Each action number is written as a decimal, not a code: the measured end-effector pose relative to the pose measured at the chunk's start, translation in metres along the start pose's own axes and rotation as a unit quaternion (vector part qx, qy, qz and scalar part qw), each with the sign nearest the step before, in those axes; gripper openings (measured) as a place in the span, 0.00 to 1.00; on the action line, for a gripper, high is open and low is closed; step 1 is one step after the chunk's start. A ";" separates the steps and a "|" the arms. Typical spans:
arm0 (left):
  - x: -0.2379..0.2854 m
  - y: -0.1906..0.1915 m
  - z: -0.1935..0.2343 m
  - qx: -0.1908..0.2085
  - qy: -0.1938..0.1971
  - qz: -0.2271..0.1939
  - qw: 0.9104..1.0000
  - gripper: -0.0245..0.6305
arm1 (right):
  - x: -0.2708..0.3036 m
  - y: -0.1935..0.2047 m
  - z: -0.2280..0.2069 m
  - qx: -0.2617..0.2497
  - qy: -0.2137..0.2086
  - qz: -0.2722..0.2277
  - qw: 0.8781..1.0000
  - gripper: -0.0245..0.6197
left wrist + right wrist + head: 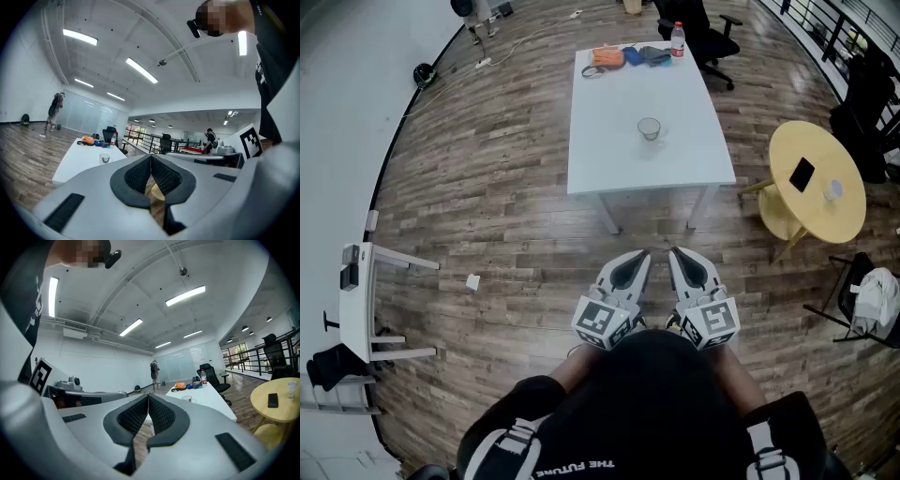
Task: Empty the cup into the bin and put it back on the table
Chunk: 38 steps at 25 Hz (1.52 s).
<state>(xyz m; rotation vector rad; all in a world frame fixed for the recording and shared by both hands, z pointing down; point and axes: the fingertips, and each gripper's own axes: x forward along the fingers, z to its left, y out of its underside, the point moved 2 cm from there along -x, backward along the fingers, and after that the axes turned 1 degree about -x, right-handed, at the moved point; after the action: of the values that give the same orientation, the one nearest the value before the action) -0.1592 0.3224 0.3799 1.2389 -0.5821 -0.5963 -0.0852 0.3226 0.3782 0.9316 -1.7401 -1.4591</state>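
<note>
A clear glass cup (650, 128) stands near the middle of the white table (609, 141), well ahead of me. The same cup (104, 159) shows small in the left gripper view and as a tiny cup (187, 399) in the right gripper view. My left gripper (639, 255) and right gripper (673, 252) hang side by side over the wooden floor, short of the table's near edge. Both are shut with nothing between the pads. No bin shows in any view.
At the table's far end lie an orange pouch (607, 56), a blue item and a water bottle (677, 39). A black office chair (703, 33) stands behind it. A round yellow table (820, 183) with a phone stands right; a white shelf (361, 300) left.
</note>
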 end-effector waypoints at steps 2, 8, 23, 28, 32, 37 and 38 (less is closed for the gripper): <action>-0.002 -0.001 0.005 0.000 -0.002 -0.002 1.000 0.07 | 0.003 0.000 0.003 0.000 0.000 0.001 1.000 0.06; -0.012 0.000 0.020 -0.005 -0.006 -0.003 1.000 0.07 | 0.015 0.005 0.017 -0.005 -0.005 0.007 1.000 0.06; 0.005 -0.001 0.094 -0.006 -0.034 0.000 0.999 0.07 | 0.067 0.003 -0.028 -0.006 0.025 -0.005 1.000 0.06; 0.063 -0.002 0.121 0.001 -0.040 0.009 0.999 0.07 | 0.112 0.004 -0.081 0.010 0.019 -0.011 1.000 0.06; 0.131 -0.013 0.152 0.008 -0.045 0.010 0.999 0.07 | 0.161 -0.001 -0.133 -0.002 0.009 -0.010 1.000 0.06; 0.205 -0.030 0.180 0.033 -0.051 0.022 0.998 0.07 | 0.207 -0.009 -0.190 -0.012 -0.008 -0.004 1.000 0.06; 0.217 -0.034 0.186 0.036 -0.051 0.021 0.998 0.07 | 0.216 -0.011 -0.201 -0.016 -0.009 -0.002 1.000 0.06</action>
<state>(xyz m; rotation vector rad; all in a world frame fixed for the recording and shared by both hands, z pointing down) -0.1366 0.0369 0.4071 1.2666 -0.7192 -0.6090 -0.0257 0.0348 0.4080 0.9091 -1.7243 -1.4976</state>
